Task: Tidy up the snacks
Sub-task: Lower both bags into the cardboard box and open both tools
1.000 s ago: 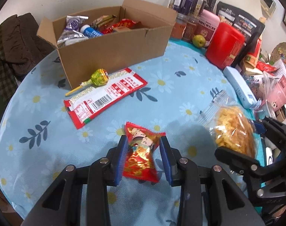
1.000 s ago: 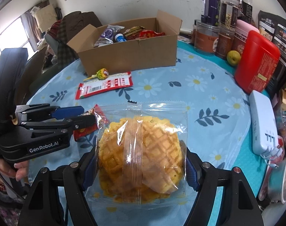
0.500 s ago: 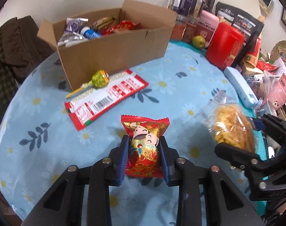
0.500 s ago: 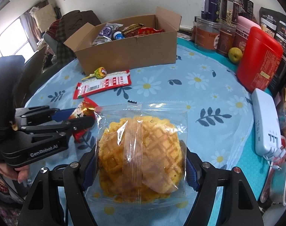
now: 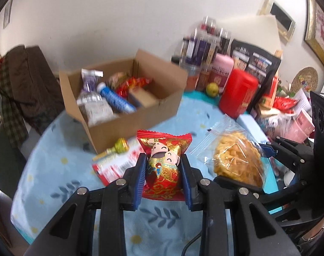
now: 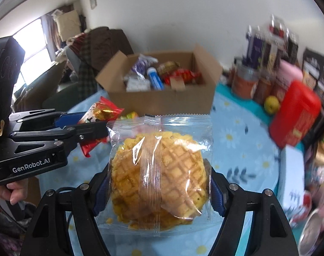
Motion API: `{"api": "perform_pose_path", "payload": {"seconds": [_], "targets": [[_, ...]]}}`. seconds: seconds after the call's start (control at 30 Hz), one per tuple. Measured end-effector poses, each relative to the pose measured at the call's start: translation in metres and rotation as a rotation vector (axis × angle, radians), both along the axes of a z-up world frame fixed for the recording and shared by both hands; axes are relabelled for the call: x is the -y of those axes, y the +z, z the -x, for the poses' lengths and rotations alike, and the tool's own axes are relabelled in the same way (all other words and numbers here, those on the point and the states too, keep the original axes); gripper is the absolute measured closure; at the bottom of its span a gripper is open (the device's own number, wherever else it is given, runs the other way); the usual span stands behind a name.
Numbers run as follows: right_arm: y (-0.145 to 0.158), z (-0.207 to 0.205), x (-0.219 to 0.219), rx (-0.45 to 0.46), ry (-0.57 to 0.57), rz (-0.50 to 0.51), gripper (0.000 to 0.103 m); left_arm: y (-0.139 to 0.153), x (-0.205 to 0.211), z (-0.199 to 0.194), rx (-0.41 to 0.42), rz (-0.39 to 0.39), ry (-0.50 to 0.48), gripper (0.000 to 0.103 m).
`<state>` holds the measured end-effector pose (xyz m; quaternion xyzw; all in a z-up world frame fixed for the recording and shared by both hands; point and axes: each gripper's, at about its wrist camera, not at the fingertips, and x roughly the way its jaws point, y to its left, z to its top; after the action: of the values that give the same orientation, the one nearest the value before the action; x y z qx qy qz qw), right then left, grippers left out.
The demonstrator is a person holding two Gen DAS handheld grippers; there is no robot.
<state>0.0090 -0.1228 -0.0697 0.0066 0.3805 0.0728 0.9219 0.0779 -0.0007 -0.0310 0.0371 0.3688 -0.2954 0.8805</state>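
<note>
The left gripper (image 5: 163, 168) is clenched on a red packet (image 5: 164, 162), its blue pads pressing both sides of the packet's lower half; the packet stands upright and clear of the tablecloth (image 5: 55, 175). The right gripper (image 6: 159, 183) grasps a clear bag (image 6: 159, 170) holding a yellow waffle, pads against the bag's left and right edges, the bag's serrated top edge uppermost. In the left wrist view the bag sits at 3 o'clock from the red packet, just beside it; in the right wrist view the packet lies at 10 o'clock from the bag. An open carton (image 5: 123, 115) stands at 12 o'clock of both grippers, on the cloth, part-filled with wrapped snacks and a blue tube (image 5: 116, 100). A lollipop (image 5: 119, 146) and a flat red-and-white wrapper (image 5: 115, 166) lie on the cloth just in front of the carton, at 10 o'clock from the left gripper. A red canister (image 5: 237, 93), a yellow-green fruit (image 5: 212, 88) and stacked jars (image 5: 202, 42) stand at 1 o'clock, behind the carton's right corner. A hand (image 6: 15, 192) holds the left gripper's grip.
</note>
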Motion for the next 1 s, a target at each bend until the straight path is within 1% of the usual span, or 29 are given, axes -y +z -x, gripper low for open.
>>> {"api": "perform_pose_path", "payload": {"seconds": [0.17, 0.3, 0.5, 0.63, 0.83, 0.93, 1.0], "targets": [[0.029, -0.016, -0.006, 0.073, 0.018, 0.023, 0.027, 0.027, 0.001, -0.013, 0.072, 0.023, 0.020, 0.073], [0.051, -0.034, -0.006, 0.127, 0.031, 0.018, 0.027, 0.048, -0.001, -0.031, 0.118, 0.053, 0.034, 0.073], [0.082, -0.071, -0.006, 0.201, 0.059, 0.020, 0.027, 0.077, -0.004, -0.071, 0.185, 0.064, 0.072, 0.073], [0.095, -0.101, -0.004, 0.238, 0.066, 0.033, 0.027, 0.090, -0.004, -0.102, 0.214, 0.070, 0.099, 0.073], [0.105, -0.152, 0.004, 0.265, 0.053, 0.019, 0.027, 0.102, -0.006, -0.151, 0.247, 0.084, 0.172, 0.073], [0.101, -0.178, 0.007, 0.263, 0.045, 0.015, 0.027, 0.097, -0.004, -0.172, 0.250, 0.083, 0.211, 0.073], [0.097, -0.196, 0.010, 0.248, 0.040, 0.001, 0.027, 0.091, -0.002, -0.188, 0.236, 0.084, 0.231, 0.073]]}}
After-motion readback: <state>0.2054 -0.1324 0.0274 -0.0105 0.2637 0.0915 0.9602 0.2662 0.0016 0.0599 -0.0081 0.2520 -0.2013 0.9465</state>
